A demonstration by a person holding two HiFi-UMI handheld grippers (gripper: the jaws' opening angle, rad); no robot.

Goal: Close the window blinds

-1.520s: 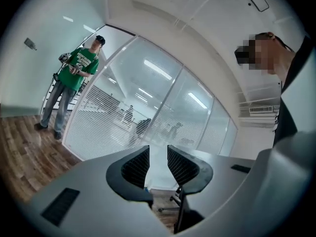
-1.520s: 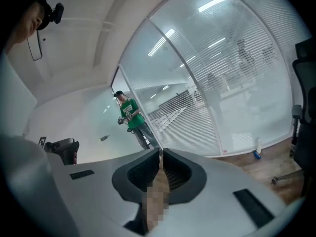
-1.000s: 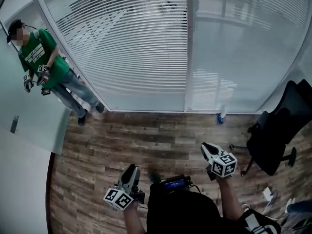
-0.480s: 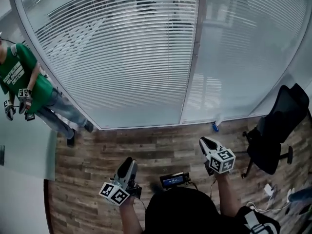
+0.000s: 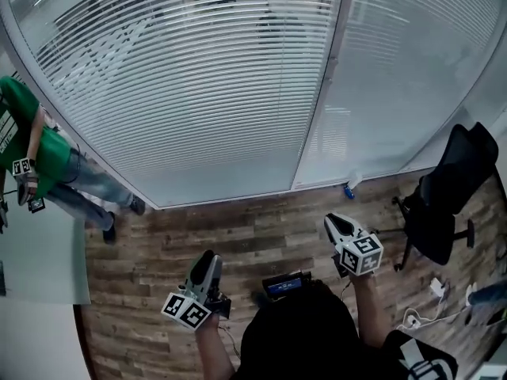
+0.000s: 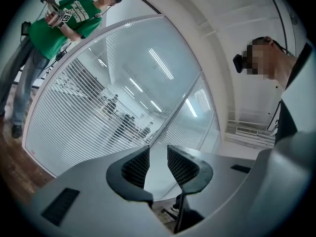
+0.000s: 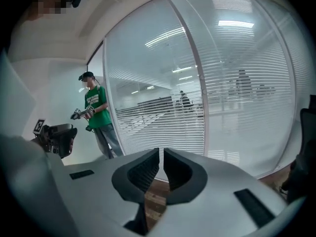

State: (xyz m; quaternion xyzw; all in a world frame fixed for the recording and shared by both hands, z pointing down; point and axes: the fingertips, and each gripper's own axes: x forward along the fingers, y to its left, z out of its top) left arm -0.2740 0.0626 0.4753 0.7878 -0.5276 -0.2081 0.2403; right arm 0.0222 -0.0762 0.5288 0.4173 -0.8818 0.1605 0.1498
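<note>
Flanking the blinds (image 5: 198,77), green-shirted person (image 5: 47,153) left, office chair (image 5: 447,204) right

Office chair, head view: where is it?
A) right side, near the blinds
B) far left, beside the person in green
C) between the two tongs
A: the black office chair stands at the right edge, close to the blinds; the person in green is at the far left.
</note>
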